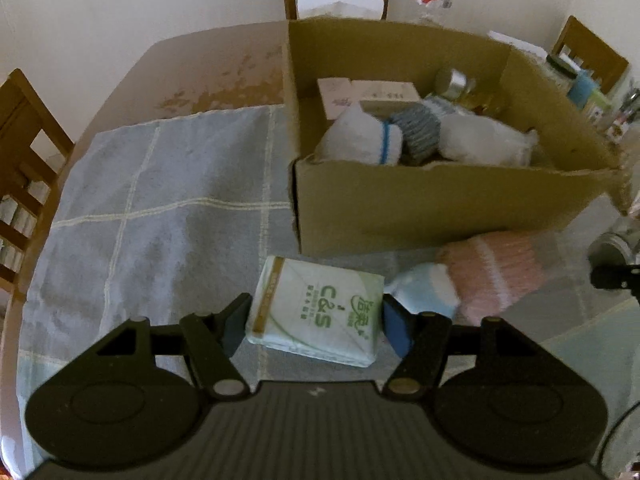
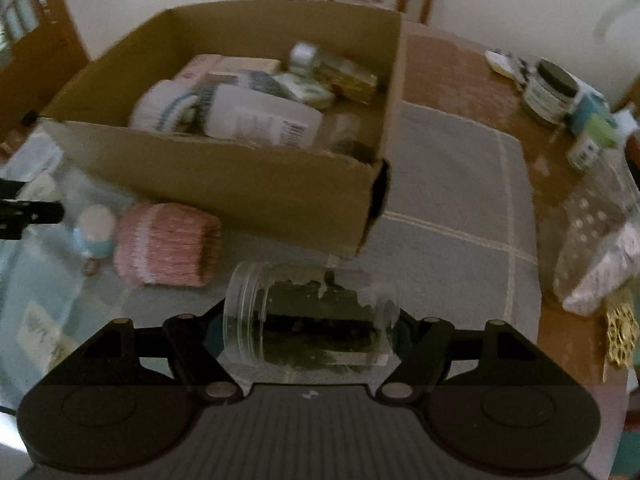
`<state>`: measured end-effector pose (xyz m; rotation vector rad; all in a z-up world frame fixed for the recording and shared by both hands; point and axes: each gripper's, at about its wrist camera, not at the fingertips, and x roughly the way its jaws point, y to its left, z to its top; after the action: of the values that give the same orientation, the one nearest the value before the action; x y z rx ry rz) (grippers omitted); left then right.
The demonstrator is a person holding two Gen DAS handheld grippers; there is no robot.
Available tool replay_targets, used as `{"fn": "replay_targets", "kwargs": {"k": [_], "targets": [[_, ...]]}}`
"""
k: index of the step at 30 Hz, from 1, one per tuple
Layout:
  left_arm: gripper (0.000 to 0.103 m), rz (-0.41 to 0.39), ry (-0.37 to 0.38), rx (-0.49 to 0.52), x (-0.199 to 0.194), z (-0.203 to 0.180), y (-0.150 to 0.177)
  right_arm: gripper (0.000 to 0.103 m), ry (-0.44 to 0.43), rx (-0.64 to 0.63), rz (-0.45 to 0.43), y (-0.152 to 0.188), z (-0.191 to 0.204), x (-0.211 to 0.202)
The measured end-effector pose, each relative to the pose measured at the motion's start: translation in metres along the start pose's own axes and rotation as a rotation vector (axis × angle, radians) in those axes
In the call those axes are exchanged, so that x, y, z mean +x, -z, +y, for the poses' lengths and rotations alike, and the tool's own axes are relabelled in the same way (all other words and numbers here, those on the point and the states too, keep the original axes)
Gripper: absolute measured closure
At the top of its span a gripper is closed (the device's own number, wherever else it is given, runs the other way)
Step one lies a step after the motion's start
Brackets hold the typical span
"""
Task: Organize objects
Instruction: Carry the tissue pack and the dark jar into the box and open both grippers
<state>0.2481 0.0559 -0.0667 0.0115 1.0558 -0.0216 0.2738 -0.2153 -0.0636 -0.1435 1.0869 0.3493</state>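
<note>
An open cardboard box (image 1: 440, 204) (image 2: 224, 184) stands on a grey checked cloth and holds rolled socks, small boxes and bottles. My left gripper (image 1: 316, 316) is shut on a white and green tissue pack (image 1: 316, 312), its fingers pressed on both sides. My right gripper (image 2: 310, 328) is shut on a clear plastic jar (image 2: 308, 316) with dark green contents, lying sideways between the fingers. A pink rolled sock (image 1: 496, 272) (image 2: 168, 246) and a light blue rolled sock (image 1: 428, 288) (image 2: 96, 232) lie in front of the box.
The grey cloth (image 1: 160, 200) covers a brown table (image 1: 224, 76). Jars and small bottles (image 2: 552, 92) crowd the table's right side, with a clear dotted bag (image 2: 596, 240). Wooden chairs (image 1: 24, 160) stand around the table.
</note>
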Motion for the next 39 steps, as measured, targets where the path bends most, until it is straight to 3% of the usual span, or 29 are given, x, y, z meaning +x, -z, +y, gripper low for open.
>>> {"fn": "replay_targets", "kwargs": {"k": [15, 20, 29, 30, 33, 39], "targets": [[0.035, -0.045, 0.040, 0.179, -0.060, -0.043, -0.036, 0.023, -0.128, -0.223, -0.070, -0.044, 0.011, -0.065], [0.035, -0.075, 0.053, 0.229, -0.063, -0.053, -0.052, 0.023, -0.131, -0.244, -0.109, -0.061, 0.013, -0.076], [0.035, -0.158, 0.037, 0.226, -0.053, -0.057, -0.094, 0.023, -0.108, -0.258, -0.140, -0.082, 0.014, -0.078], [0.033, -0.171, 0.035, 0.219, -0.051, -0.058, -0.099, 0.023, -0.106, -0.256, -0.141, -0.084, 0.013, -0.077], [0.007, -0.181, 0.032, 0.186, -0.046, -0.055, -0.106, 0.023, -0.100, -0.255, -0.143, -0.089, 0.012, -0.075], [0.007, -0.157, 0.030, 0.167, -0.040, -0.047, -0.096, 0.023, -0.097, -0.256, -0.143, -0.096, 0.012, -0.070]]}}
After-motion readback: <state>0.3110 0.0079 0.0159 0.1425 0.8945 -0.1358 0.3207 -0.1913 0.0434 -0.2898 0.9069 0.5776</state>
